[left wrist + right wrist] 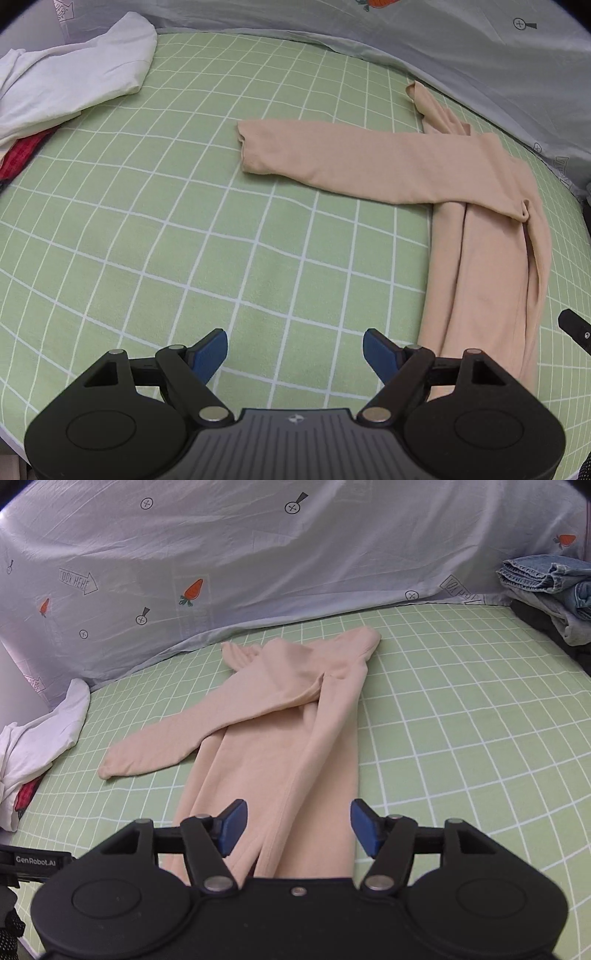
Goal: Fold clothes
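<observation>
A beige long-sleeved garment (pixel 487 266) lies on the green checked bedsheet (pixel 184 221), its body folded into a long strip. One sleeve (pixel 332 162) stretches out flat to the left across the strip. In the right wrist view the same garment (pixel 280 746) runs away from the camera, with the sleeve (pixel 177 738) pointing left. My left gripper (pixel 295 350) hovers open over bare sheet, left of the strip, nothing between its blue pads. My right gripper (pixel 299 823) stands open above the strip's near end, its pads apart from the cloth.
A crumpled white garment (pixel 66 81) over something red (pixel 22 155) lies at the far left. Folded blue jeans (pixel 546 583) sit at the bed's far right corner. A pale printed sheet (pixel 258 572) rises behind the bed. The other tool's black edge (pixel 576 328) shows at right.
</observation>
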### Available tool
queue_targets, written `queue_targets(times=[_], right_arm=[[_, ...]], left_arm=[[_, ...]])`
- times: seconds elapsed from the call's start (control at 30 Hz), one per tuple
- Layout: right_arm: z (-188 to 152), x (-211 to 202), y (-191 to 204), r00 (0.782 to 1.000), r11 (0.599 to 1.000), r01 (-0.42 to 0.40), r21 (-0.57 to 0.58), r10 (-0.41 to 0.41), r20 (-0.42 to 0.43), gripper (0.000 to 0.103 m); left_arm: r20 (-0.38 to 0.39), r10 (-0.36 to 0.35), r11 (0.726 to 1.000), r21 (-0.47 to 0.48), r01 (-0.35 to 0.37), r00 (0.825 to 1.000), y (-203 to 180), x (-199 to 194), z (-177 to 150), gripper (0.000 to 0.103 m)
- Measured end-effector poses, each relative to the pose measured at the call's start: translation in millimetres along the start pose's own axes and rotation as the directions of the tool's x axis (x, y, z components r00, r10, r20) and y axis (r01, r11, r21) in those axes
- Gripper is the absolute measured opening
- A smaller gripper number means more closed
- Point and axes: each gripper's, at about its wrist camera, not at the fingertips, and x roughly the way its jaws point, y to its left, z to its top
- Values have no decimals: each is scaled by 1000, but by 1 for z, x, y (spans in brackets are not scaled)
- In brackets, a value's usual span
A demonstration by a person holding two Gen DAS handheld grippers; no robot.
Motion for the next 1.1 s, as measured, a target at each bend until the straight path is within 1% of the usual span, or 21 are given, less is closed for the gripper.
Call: queue_targets(times=[0.17,0.27,0.33,0.43,0.53,0.6,0.67,0.73,0.77,0.8,0.83,0.87,0.9,0.93,0.97,1.0,1.03,1.1], right_arm=[[40,35,-8,997,997,63,-40,-62,35,63],[69,62,-7,995,993,87,-80,-82,58,62],[94,87,-6,994,990,93,-102,-86,69,62],[127,128,-5,993,988,109,-109,-102,64,61],[148,170,-6,993,986,114,-118,-110,32,56],[153,195,-7,993,983,118,-142,-119,3,52],[153,212,-8,992,980,122,-157,-127,-22,51],[150,218,-9,993,981,112,-159,-116,-20,45],[149,218,-9,994,981,104,-162,-107,-10,33],[149,217,-9,995,982,95,-165,-97,-2,20],[148,216,-9,996,982,87,-168,-87,7,15],[148,215,-9,997,982,81,-169,-80,12,7],[149,214,-9,997,983,78,-167,-77,15,6],[150,213,-10,997,984,77,-160,-74,23,6],[151,210,-11,997,986,77,-148,-73,34,5],[152,207,-12,996,988,77,-135,-71,45,5],[153,202,-13,996,990,76,-121,-69,60,5],[158,187,-13,991,992,83,-100,-71,110,4]], left_arm=[[32,87,996,-22,-87,996,14,16,44,81],[29,101,994,-49,-100,994,24,32,71,81],[30,109,992,-67,-107,994,29,42,89,81],[32,126,989,-75,-124,992,29,58,113,81],[38,139,989,-53,-137,990,23,74,128,81],[38,140,990,-39,-138,989,18,81,134,81],[49,139,990,-32,-137,989,14,87,137,81],[65,139,990,-26,-138,988,10,88,137,81],[73,139,990,-26,-137,988,9,88,137,79],[87,140,990,-28,-138,986,8,87,136,71],[101,141,990,-30,-139,985,7,86,135,66],[113,142,990,-41,-138,983,6,85,134,53],[125,143,989,-54,-137,982,6,83,133,35],[130,139,989,-77,-130,982,8,81,133,23],[129,133,987,-106,-120,983,10,80,132,8],[134,136,985,-126,-119,982,12,77,133,4],[144,147,983,-133,-128,979,13,74,133,3],[182,169,981,-129,-147,969,13,62,134,3]])
